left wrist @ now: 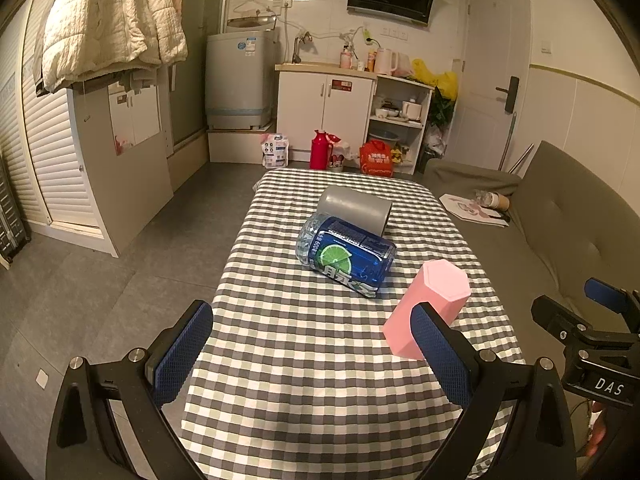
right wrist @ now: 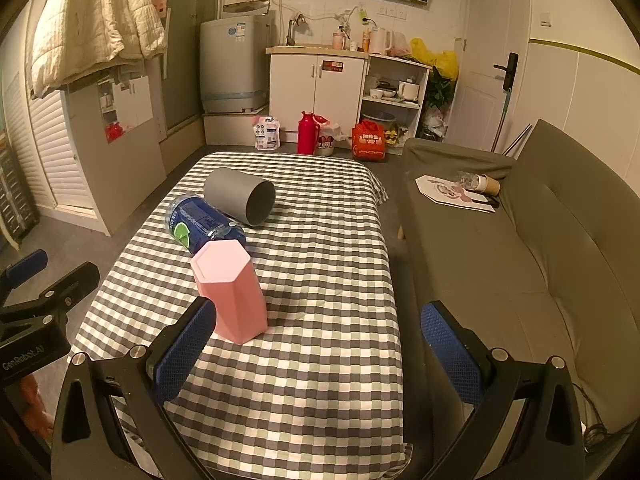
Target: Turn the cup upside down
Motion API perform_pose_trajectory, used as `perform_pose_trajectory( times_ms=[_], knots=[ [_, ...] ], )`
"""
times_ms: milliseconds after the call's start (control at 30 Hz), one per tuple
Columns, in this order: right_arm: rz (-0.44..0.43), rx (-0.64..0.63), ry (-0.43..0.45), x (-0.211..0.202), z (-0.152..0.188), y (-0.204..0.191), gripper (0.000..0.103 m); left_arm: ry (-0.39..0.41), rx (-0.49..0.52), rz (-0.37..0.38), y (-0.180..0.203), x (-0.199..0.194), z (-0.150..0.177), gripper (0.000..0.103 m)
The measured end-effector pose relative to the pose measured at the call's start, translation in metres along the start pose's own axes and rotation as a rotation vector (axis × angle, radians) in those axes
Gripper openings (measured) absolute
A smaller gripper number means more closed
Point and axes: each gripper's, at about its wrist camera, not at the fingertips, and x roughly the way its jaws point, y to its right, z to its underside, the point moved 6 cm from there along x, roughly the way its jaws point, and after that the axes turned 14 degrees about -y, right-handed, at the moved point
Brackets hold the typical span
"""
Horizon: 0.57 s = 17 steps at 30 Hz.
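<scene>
A pink hexagonal cup stands on the checked tablecloth with its closed end up; it also shows in the left wrist view. A grey cup lies on its side farther back, open end toward the right; it shows in the left wrist view too. My left gripper is open and empty, near the table's front edge, left of the pink cup. My right gripper is open and empty, its left finger just in front of the pink cup.
A blue plastic bottle lies on its side between the two cups. A grey sofa runs along the table's right side, with papers and a cup on it. Cabinets, a washing machine and floor clutter stand beyond the table.
</scene>
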Motion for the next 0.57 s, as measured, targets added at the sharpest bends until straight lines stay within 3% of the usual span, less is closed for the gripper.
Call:
perform_pose_trajectory(
  times_ms=[567],
  knots=[
    [0.004, -0.004, -0.009, 0.0041, 0.0019, 0.0, 0.103, 0.016, 0.015, -0.018, -0.0057, -0.0027, -0.0019, 0.102]
  ],
)
